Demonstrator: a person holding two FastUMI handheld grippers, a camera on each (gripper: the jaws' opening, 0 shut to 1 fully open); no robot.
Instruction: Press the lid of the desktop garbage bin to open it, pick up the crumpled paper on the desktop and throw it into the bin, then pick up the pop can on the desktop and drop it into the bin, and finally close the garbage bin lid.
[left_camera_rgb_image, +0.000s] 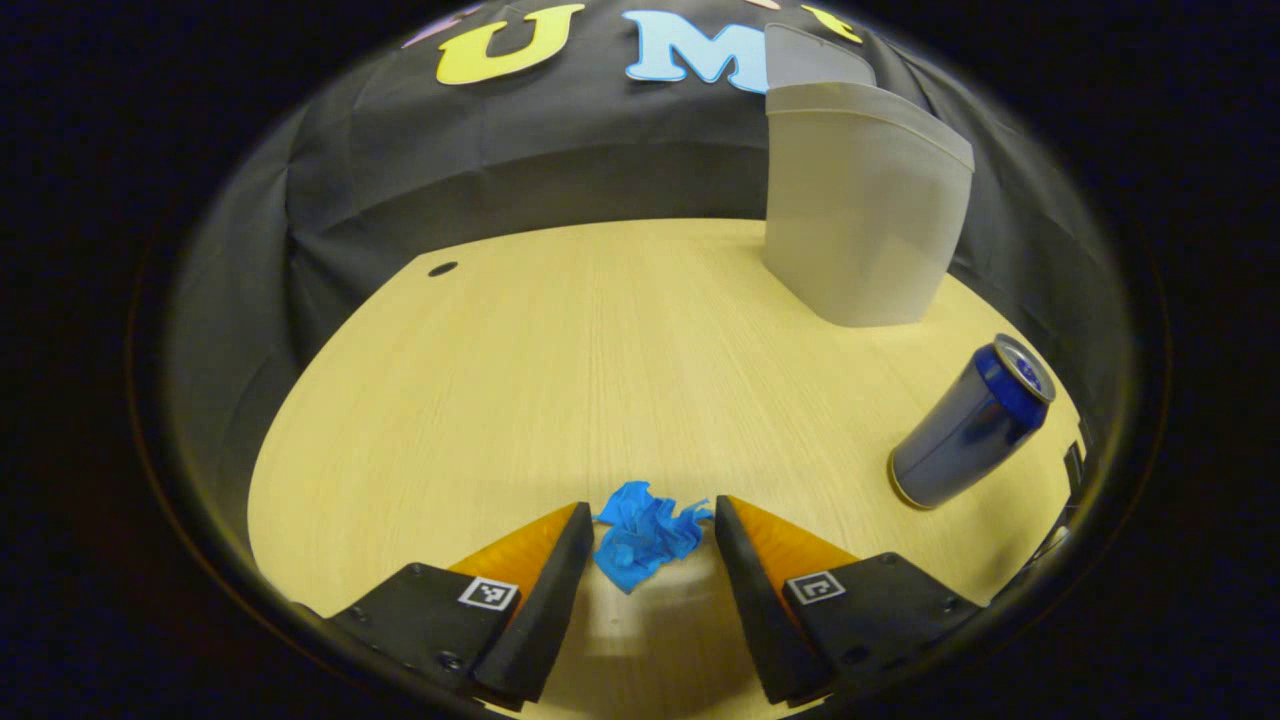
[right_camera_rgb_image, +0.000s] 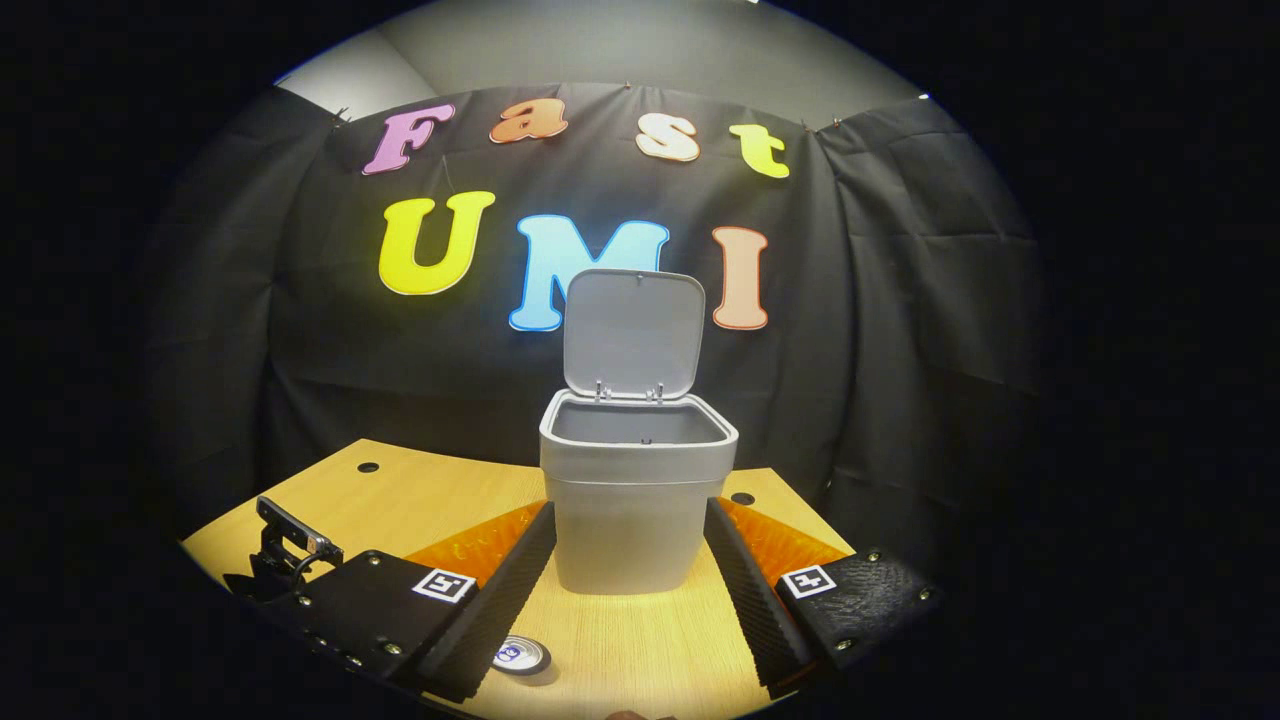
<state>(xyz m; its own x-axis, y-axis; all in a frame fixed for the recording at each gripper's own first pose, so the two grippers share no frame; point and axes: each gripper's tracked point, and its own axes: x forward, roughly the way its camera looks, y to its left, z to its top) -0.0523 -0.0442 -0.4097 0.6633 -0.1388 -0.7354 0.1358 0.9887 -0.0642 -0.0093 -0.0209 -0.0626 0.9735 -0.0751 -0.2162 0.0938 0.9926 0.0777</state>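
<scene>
Left gripper view: left gripper (left_camera_rgb_image: 652, 530) fingers wide, crumpled blue paper (left_camera_rgb_image: 645, 535) between tips at bottom centre, untouched. Suggest: centre, close slowly. Bin (right_camera_rgb_image: 638, 490) lid (right_camera_rgb_image: 633, 335) up; right gripper (right_camera_rgb_image: 630, 575) spread.

Staged recording booth, not lived-in room. Black cloth wall (right_camera_rgb_image: 900, 330) draped in folds across upper half of right gripper view, pinned along top edge; plain grey room wall (right_camera_rgb_image: 620, 45) above it at top of frame. Pale wood-grain tabletop (left_camera_rgb_image: 560, 380) in lower half of left gripper view, office-desk type, round cable hole (left_camera_rgb_image: 442, 269) at upper left of it. Dim surroundings; light falls mainly on tabletop.
</scene>
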